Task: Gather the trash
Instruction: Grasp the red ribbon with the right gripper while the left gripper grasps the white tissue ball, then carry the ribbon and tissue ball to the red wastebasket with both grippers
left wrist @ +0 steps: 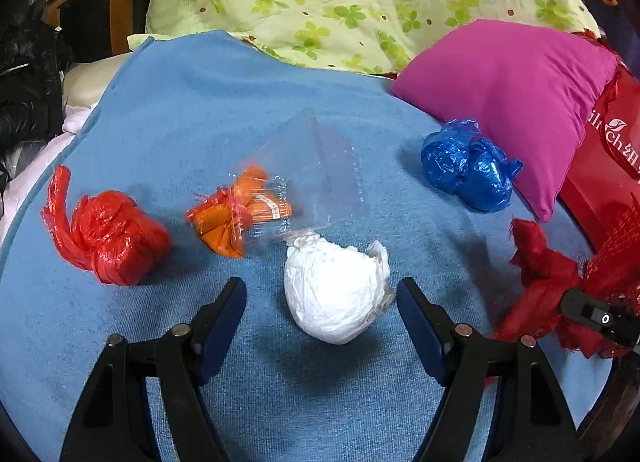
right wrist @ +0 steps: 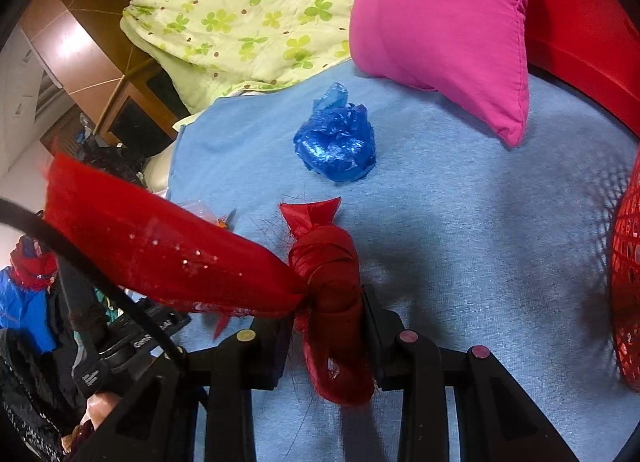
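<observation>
Trash lies mostly uncollected on the blue blanket (left wrist: 168,134): your right fingers (right wrist: 326,326) pinch a red cloth knot (right wrist: 324,262), while your left fingers (left wrist: 320,302) straddle the white wad (left wrist: 336,290), spread, not gripping.

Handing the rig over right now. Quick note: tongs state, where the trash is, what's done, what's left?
Left tongs: open, straddling the white crumpled wad, pads not pressing on it.
Right tongs: shut on the knotted red cloth scrap, lifted over the blue blanket.
On the blanket: red plastic bag ball, orange wrapper in clear packaging, blue plastic bag ball by the pink pillow.
Red mesh basket at the right edge; contents not visible.
Done: red scrap picked.
Left: close on the white wad, then the other three.
</observation>
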`<state>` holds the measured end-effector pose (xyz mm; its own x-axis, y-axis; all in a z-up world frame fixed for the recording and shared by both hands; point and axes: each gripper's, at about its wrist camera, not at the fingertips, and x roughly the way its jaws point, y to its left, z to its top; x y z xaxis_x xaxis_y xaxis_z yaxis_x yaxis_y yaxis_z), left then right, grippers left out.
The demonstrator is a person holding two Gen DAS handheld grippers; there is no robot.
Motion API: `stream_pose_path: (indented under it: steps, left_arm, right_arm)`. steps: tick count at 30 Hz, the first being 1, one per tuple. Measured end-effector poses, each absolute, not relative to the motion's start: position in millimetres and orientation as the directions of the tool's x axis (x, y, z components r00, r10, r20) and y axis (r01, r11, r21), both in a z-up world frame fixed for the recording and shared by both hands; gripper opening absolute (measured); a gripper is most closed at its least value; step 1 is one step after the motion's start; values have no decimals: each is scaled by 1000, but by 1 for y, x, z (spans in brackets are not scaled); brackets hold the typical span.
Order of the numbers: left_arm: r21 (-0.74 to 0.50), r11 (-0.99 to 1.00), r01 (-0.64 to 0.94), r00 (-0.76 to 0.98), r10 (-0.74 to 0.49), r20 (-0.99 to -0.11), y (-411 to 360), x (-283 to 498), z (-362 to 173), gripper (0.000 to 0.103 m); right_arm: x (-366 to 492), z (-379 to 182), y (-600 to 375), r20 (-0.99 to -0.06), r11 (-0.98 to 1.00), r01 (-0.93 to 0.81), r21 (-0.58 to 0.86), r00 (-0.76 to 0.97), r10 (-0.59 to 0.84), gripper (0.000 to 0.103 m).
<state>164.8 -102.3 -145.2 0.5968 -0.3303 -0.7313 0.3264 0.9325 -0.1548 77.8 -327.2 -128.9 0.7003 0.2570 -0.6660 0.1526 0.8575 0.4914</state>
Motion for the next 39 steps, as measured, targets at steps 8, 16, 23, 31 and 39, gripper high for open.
stream_pose_path:
  steps: [8, 16, 23, 31, 39]
  left_arm:
    - [-198, 908, 368, 563, -388, -730, -92, 157, -146, 38]
    - [-252, 893, 374, 550, -432, -714, -74, 129, -137, 38]
    - [-171, 905, 390, 627, -397, -670, -65, 99, -118, 38]
    - [-92, 920, 381, 690, -350, -634, -72, 71, -108, 38]
    - [-107, 924, 367, 698, -349, -625, -79, 50, -95, 38]
  right_arm:
    - [74, -124, -322, -655, 862, 135, 488, 709, 260, 34]
    - [73, -117, -317, -647, 870, 113, 480, 716, 264, 34]
    - [64, -103, -309, -622, 875, 77, 477, 733, 275, 34]
    - [46, -83, -317, -566, 871, 35, 490, 773, 287, 34]
    - [29, -73, -331, -537, 870, 33, 493, 798, 274, 34]
